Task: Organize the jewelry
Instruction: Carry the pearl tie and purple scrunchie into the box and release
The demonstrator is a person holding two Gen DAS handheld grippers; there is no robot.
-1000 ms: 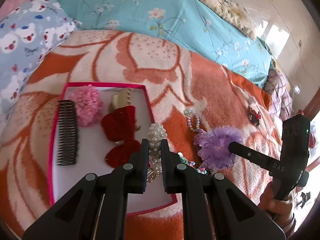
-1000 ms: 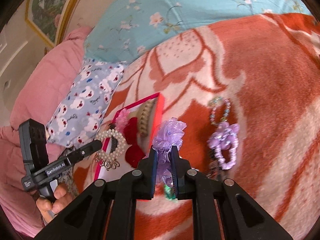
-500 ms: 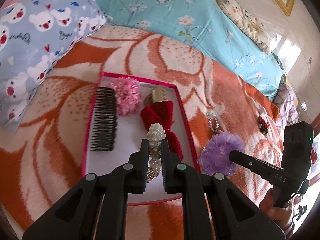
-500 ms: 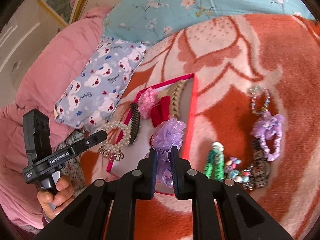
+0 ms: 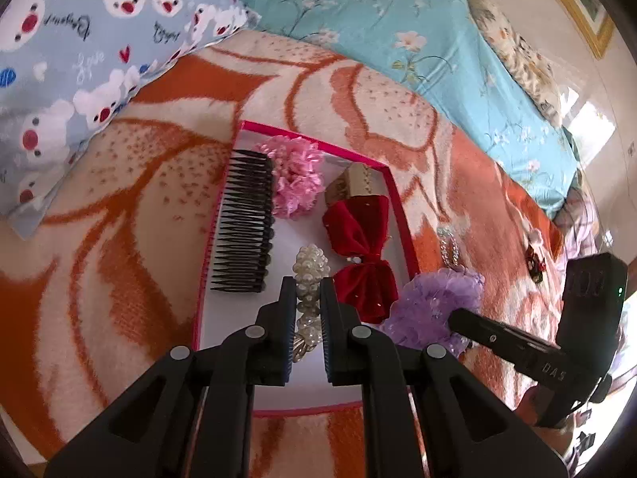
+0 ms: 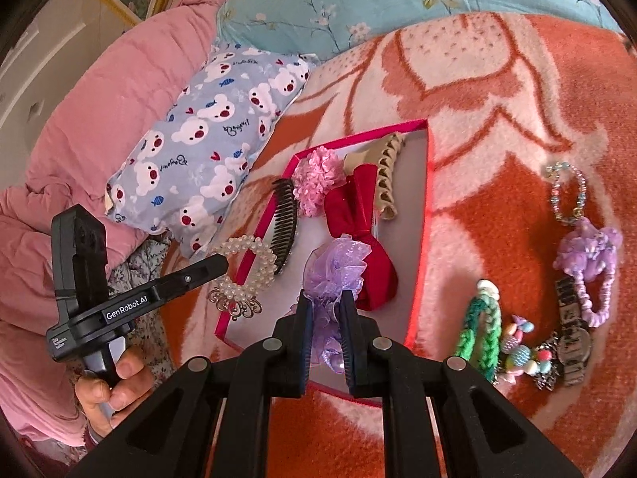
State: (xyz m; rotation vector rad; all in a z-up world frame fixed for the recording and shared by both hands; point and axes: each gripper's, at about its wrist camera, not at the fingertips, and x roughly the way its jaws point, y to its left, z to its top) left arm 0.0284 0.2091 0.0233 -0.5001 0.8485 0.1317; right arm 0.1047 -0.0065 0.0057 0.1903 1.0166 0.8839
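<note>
A pink-rimmed tray (image 5: 223, 183) (image 6: 422, 215) lies on the orange blanket. It holds a black comb (image 5: 245, 223), a pink scrunchie (image 5: 296, 177), a red bow (image 5: 360, 247) and a tan claw clip (image 5: 352, 181). My left gripper (image 5: 307, 298) is shut on a pearl bracelet (image 5: 310, 263) (image 6: 247, 275) above the tray's near left part. My right gripper (image 6: 324, 310) is shut on a purple organza scrunchie (image 6: 336, 267) (image 5: 434, 310) above the tray's near right side, beside the bow.
On the blanket right of the tray lie a beaded bracelet (image 6: 567, 191), a purple scrunchie (image 6: 589, 255), a green braided band (image 6: 479, 326), a watch (image 6: 571, 330) and bead pieces. A bear-print pillow (image 6: 207, 135) and pink quilt (image 6: 79, 127) lie left.
Both grippers moved left with their items, from over the blanket to over the tray. The pearl bracelet and the purple scrunchie now hang above the tray's near end.
</note>
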